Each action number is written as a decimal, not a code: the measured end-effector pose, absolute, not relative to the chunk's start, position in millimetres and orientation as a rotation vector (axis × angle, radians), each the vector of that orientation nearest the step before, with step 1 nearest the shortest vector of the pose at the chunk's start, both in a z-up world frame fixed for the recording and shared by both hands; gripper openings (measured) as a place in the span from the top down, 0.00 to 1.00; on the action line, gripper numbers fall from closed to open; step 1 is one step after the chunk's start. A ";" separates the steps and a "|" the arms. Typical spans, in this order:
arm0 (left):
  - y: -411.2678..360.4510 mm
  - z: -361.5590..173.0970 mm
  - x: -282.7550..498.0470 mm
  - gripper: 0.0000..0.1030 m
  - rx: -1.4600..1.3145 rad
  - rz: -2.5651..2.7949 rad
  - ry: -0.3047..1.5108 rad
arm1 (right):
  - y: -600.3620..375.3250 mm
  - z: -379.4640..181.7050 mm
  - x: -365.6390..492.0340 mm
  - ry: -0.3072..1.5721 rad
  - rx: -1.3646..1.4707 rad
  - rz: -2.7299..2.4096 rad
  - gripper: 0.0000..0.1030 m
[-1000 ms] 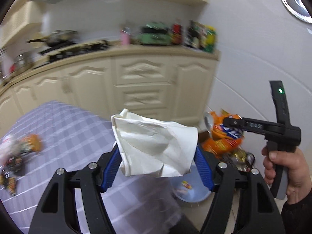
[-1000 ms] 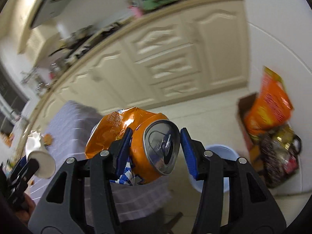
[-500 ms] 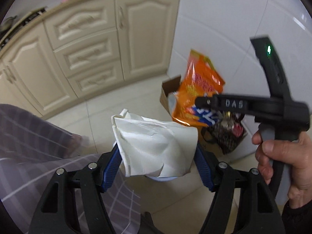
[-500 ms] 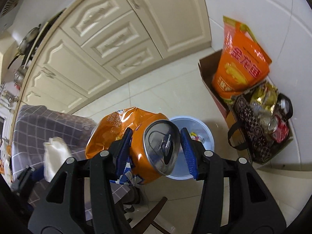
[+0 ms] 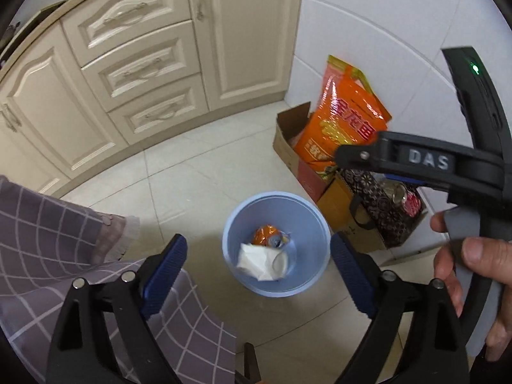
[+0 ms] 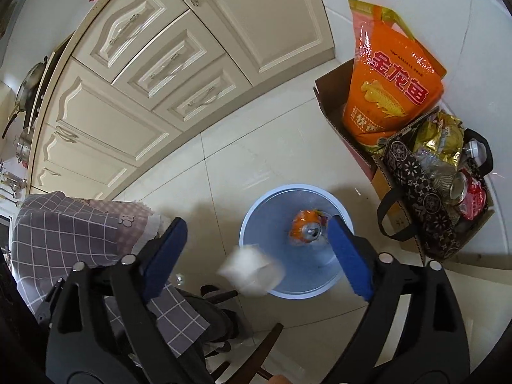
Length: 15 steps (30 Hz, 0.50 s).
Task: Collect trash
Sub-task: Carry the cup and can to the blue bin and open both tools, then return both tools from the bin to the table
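Jaws opening on both, nothing between them: left gripper (image 5: 257, 275) has just released the white paper wad (image 5: 260, 260), right gripper (image 6: 256, 256) the orange can (image 6: 305, 228). Both now sit in the blue bin (image 5: 321, 233) at lower centre. This load is dumped; more trash probably remains.

Cream kitchen cabinets (image 5: 134, 73) meet pale floor tiles (image 5: 204, 172) and white wall (image 5: 368, 32).

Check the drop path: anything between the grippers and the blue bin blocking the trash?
Nothing visible. The blue bin sits open-topped on the floor below both opening grippers, left and right, with nothing between their pads. The orange can and white paper cup are at the bin already.
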State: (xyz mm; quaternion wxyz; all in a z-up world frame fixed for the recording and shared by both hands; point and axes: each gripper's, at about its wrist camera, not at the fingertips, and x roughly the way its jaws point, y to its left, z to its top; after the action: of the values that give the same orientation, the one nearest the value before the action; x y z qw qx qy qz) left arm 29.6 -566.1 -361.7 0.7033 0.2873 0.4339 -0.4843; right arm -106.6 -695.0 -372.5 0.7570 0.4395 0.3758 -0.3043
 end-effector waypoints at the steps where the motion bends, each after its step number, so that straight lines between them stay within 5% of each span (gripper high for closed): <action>1: -563.2 -358.7 30.1 0.12 0.634 -1.074 0.957 | -693.8 -370.9 -107.2 0.815 0.955 -0.666 0.07; 15: -518.2 -284.8 38.9 0.10 0.516 -1.028 0.825 | -667.4 -308.0 -99.2 0.721 0.863 -0.668 0.06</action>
State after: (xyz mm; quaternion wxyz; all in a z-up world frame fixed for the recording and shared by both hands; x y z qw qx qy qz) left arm 38.9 -518.2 -284.8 0.7599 0.2368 0.3788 -0.4723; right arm -99.2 -667.4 -308.0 0.7936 0.4015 0.3352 -0.3108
